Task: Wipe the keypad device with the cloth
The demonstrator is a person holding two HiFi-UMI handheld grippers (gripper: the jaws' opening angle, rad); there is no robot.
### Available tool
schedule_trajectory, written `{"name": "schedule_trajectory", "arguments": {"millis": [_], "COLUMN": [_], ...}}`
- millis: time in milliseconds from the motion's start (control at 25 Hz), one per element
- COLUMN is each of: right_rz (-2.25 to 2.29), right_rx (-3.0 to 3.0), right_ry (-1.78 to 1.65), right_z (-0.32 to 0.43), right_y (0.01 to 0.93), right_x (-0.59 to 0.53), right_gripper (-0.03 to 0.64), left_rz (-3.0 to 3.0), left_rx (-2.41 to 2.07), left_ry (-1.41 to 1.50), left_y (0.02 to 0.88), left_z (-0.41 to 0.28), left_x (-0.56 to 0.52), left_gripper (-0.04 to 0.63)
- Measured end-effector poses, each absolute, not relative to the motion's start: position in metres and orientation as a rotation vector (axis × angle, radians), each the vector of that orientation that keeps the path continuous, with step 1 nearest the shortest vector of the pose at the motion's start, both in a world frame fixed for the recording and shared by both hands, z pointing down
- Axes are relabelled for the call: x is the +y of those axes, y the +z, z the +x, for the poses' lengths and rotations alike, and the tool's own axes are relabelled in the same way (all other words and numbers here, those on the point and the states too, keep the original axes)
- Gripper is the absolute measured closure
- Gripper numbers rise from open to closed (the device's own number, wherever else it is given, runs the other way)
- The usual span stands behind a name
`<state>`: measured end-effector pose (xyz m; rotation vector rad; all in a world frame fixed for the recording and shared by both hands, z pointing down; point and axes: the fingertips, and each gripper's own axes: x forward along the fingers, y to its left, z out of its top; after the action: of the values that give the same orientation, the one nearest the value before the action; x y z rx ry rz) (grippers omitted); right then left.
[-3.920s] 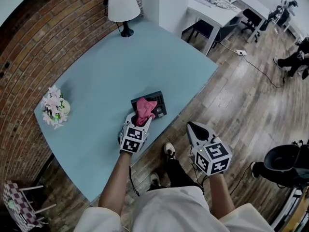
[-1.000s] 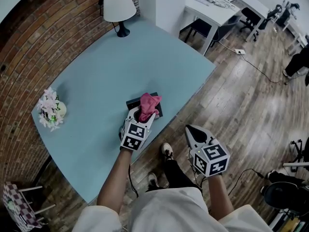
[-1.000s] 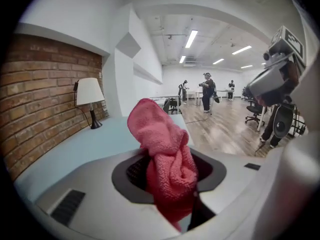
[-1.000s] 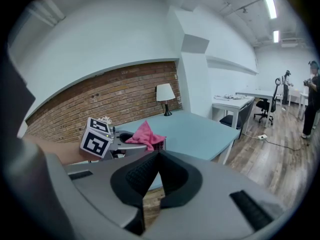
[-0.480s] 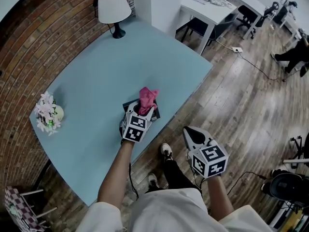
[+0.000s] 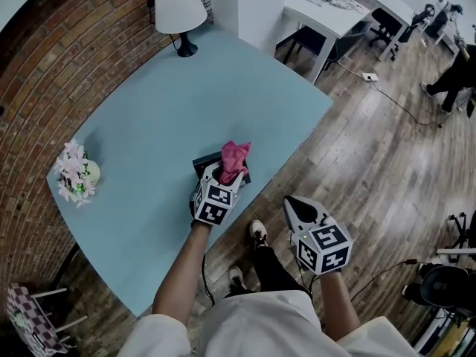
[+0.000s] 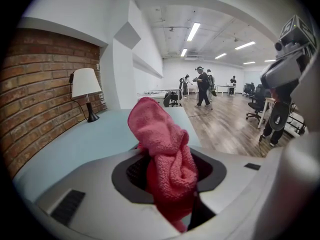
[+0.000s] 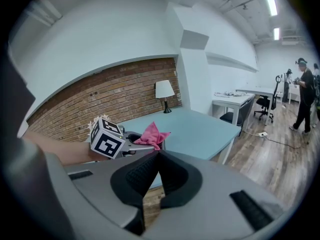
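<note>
**While the left claw clenches the pink cloth, the keypad device lies just beyond its tips**

Where the head view looks down, the left gripper (image 6: 223,175) is over the near edge of the light blue table (image 6: 163,103); its jaws are clamped on the pink cloth (image 6: 235,160), which sticks out past the tips in a bunched tuft. The dark keypad device (image 6: 204,162) lies flat on the table directly under the cloth and the jaw tips, close to the table's edge; only its left part and a sliver at its right show, the rest being covered by the cloth. Whether the cloth touches the device cannot be told from here. The right gripper (image 6: 297,208) hangs off the table, above the wooden floor (image 6: 372,147), well apart from the device. A white lamp (image 6: 181,10) stands at the far corner; a bunch of flowers (image 6: 74,171) sits at the left edge.

In the left gripper view, the cloth fills the gap between the jaws, pinched low and rising in a folded lump; the device is hidden behind it. The brick wall (image 7: 40,89) runs along the left; people stand far off in the room.

In the right gripper view, the two jaws meet at their tips with nothing between them; beyond them the left gripper and its cloth show over the table.
</note>
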<state>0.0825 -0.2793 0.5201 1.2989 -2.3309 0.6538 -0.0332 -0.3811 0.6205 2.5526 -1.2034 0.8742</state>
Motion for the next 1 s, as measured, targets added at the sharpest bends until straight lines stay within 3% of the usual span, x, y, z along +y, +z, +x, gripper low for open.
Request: {"name": "schedule_trajectory", "arguments": {"millis": [1000], "right_rz": [1.322], "right_rx": [-2.319], "right_ry": [0.662], "right_z": [0.091], "right_y": [0.523], "right_x": [-0.273], "right_gripper": [0.609], "left_rz": [2.405], "left_rx": [-0.994], "left_ry": [0.951], "left_y": [0.705], "left_z": [-0.014], "left_x": [-0.316], "left_gripper": [0.393]}}
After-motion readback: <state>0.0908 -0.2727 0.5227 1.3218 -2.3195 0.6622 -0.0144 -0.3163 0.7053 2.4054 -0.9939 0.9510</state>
